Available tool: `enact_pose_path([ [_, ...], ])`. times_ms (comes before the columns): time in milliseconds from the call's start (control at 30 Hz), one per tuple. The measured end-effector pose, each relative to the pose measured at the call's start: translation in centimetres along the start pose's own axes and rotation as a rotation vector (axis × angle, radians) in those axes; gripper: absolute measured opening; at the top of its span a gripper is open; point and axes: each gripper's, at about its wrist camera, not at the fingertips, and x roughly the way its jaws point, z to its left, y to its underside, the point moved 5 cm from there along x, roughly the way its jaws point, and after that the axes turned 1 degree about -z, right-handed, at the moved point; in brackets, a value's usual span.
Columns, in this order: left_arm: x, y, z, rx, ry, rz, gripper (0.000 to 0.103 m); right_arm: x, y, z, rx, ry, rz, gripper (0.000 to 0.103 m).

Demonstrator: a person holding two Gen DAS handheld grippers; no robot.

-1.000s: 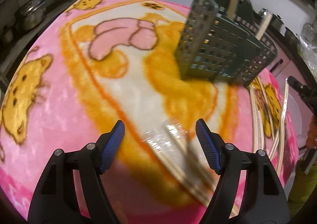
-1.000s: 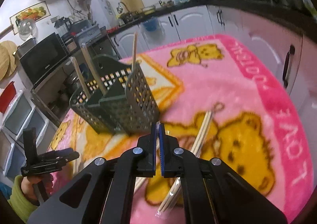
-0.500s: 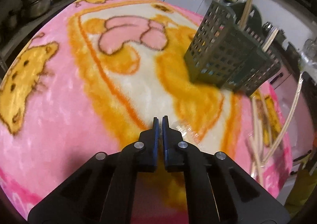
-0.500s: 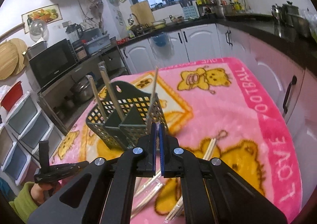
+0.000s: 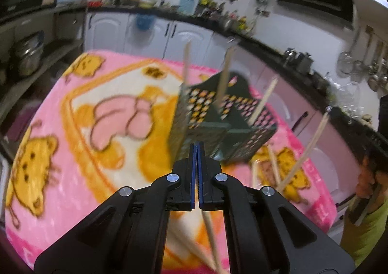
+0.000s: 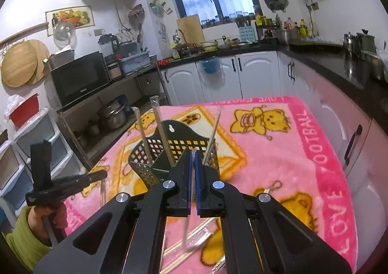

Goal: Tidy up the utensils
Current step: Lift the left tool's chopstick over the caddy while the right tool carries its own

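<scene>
A dark green mesh utensil caddy (image 5: 218,123) (image 6: 169,152) stands on the pink blanket, with several wrapped chopsticks upright in it. My left gripper (image 5: 196,150) is shut on a wrapped chopstick pair (image 5: 211,237) that hangs down below the jaws, lifted off the blanket just in front of the caddy. My right gripper (image 6: 193,160) is shut on a wrapped chopstick (image 6: 188,230) held above the caddy's near side. That chopstick also shows at the right of the left wrist view (image 5: 308,150). More loose chopsticks (image 6: 191,245) lie on the blanket.
The pink bear blanket (image 6: 303,152) covers the table. White cabinets and a black counter (image 6: 327,60) lie behind and to the right. A shelf with microwave (image 6: 80,77) and pots stands on the left. The other gripper (image 6: 48,182) shows at lower left.
My left gripper closed on the wrapped chopsticks on the blanket and lifted them, tilting up toward the caddy. My right gripper rose with its chopstick and moved over the caddy.
</scene>
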Motion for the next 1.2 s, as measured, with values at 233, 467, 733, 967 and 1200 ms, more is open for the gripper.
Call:
enact_pose_path([
  [233, -1.1, -2.2, -3.8, 0.075, 0.058, -0.050, 0.000, -1.5, -0.5, 0.4, -0.025, 0.006, -0.030, 0.003],
  [467, -1.9, -4.2, -6.7, 0.106, 0.100, -0.085, 0.000, -3.5, -1.1, 0.1, -0.014, 0.008, -0.069, 0.003],
  [733, -3.0, -6.2, -9.6, 0.144, 0.134, -0.132, 0.000, -5.1, -1.7, -0.2, -0.010, 0.012, -0.103, 0.003],
  [967, -3.7, -7.9, -11.8, 0.181, 0.164, -0.169, 0.000, -5.5, -2.2, 0.0, -0.010, 0.003, -0.118, 0.002],
  [1200, -3.7, -10.1, -13.2, 0.199, 0.186, -0.187, 0.000, -5.6, -4.0, 0.2, -0.006, 0.003, -0.135, 0.002],
])
